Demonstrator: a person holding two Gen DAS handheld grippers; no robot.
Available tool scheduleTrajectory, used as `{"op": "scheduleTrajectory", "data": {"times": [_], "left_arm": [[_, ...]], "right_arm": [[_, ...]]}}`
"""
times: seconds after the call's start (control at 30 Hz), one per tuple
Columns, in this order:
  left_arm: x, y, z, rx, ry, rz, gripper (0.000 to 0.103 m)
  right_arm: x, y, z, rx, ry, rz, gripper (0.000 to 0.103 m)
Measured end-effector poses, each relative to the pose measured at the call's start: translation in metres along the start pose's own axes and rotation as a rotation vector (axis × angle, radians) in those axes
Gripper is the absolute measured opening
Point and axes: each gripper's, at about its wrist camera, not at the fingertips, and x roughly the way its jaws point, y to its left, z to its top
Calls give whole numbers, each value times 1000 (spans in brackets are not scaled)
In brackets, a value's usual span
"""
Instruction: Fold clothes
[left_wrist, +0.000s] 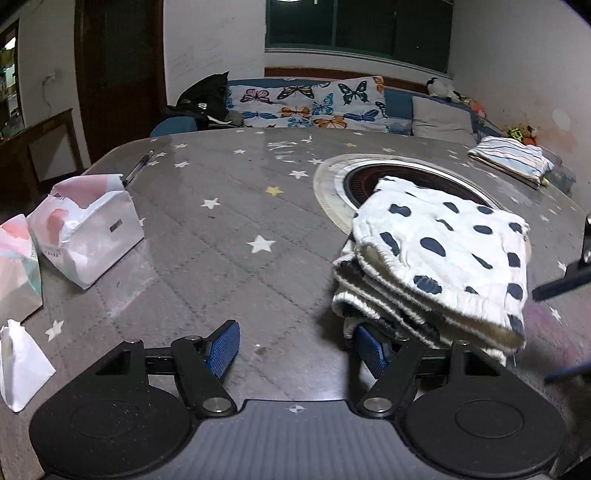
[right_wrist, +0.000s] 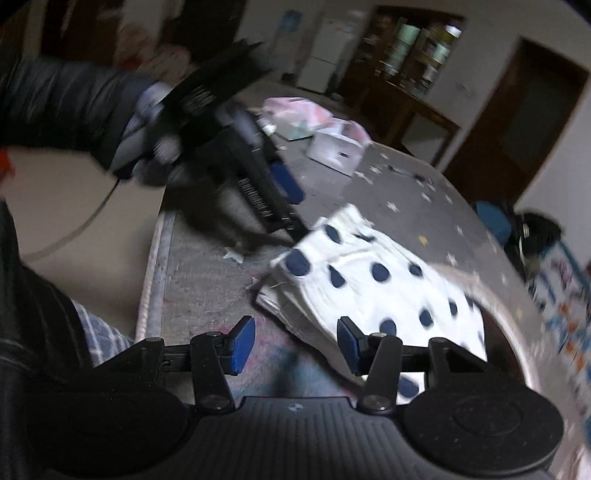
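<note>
The white dark-spotted garment (left_wrist: 439, 254) lies folded in apparently several layers.

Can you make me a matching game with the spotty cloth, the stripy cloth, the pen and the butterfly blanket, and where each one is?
Things:
1. spotty cloth
2. stripy cloth
3. pen
4. butterfly blanket

Places:
A. on the sofa behind the table
B. far right corner of the table
C. folded, partly over the round ring in the table
D. far left of the table, behind the torn white box

Pairs: 1-C, 2-B, 3-D, 4-A
</note>
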Motion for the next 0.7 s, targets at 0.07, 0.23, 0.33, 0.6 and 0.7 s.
{"op": "scheduleTrajectory", "data": {"times": [0.07,0.23,0.33,0.6,0.7], "left_arm": [[-4,4,-1,-29,5,-8,72],[-22,16,-9,-155,8,-38,72],[-35,20,-14,-279,3,-97,77],[-39,7,-16,-592,20,-242,86],[-34,4,-18,-719,34,-291,86]], "right_arm": [[7,6,5,-47,3,-13,49],[26,19,10,-182,25,-55,46],[35,23,9,-240,42,-63,45],[37,21,6,-210,23,-70,26],[33,15,7,-157,1,-71,21]]}}
